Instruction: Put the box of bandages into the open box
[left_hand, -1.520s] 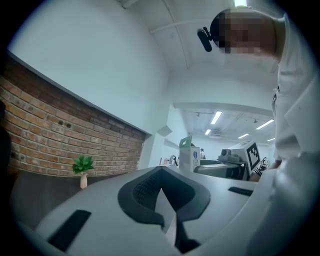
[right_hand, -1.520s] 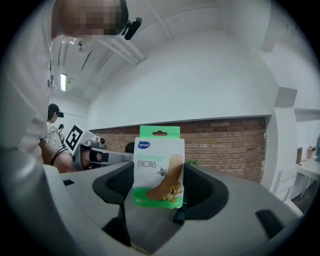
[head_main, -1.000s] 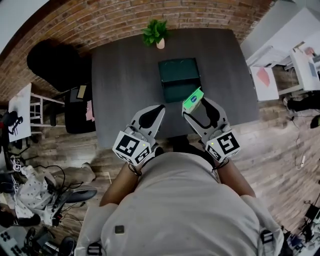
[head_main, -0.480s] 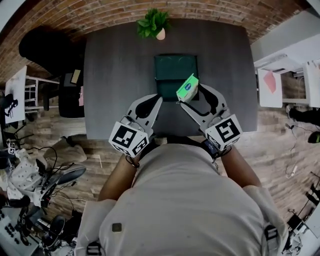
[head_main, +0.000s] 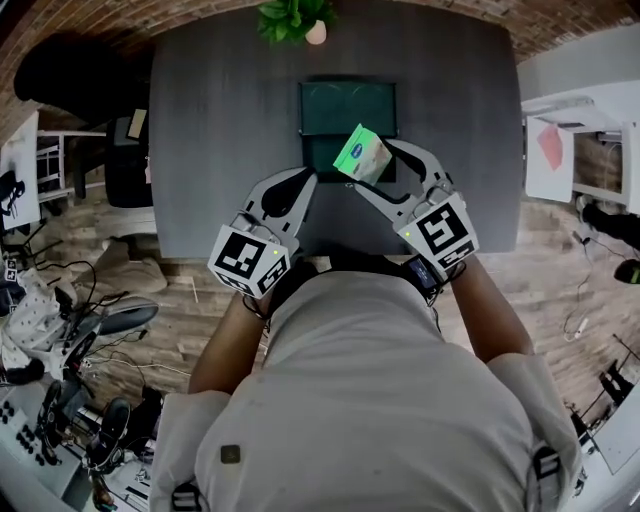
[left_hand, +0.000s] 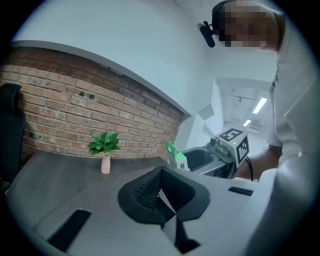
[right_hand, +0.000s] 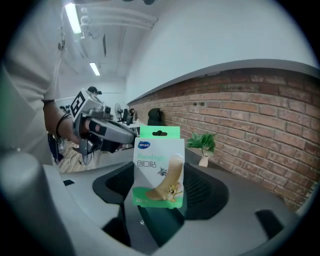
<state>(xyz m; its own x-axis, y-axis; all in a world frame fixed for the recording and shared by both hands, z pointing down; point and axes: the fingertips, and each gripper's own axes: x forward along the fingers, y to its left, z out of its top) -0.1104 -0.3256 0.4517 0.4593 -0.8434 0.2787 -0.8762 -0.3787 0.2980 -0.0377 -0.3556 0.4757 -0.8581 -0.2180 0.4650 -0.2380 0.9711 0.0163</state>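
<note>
Right tongs (right_hand: 159, 199) grip bandage box (right_hand: 159, 165) printed "创口贴"

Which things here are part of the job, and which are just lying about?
In the job: box of bandages, held by the right gripper; open box on the table.
Just there: potted plant; left gripper, shut and empty.

The top edge of the head view cuts off the plant (head_main: 290, 18). There the box of bandages (head_main: 362, 156) covers part of the open box (head_main: 345, 105). The person's shoulders (head_main: 380, 400) hide the middle of the table's (head_main: 220, 120) near edge. Print on the box of bandages is too small to read there.
</note>
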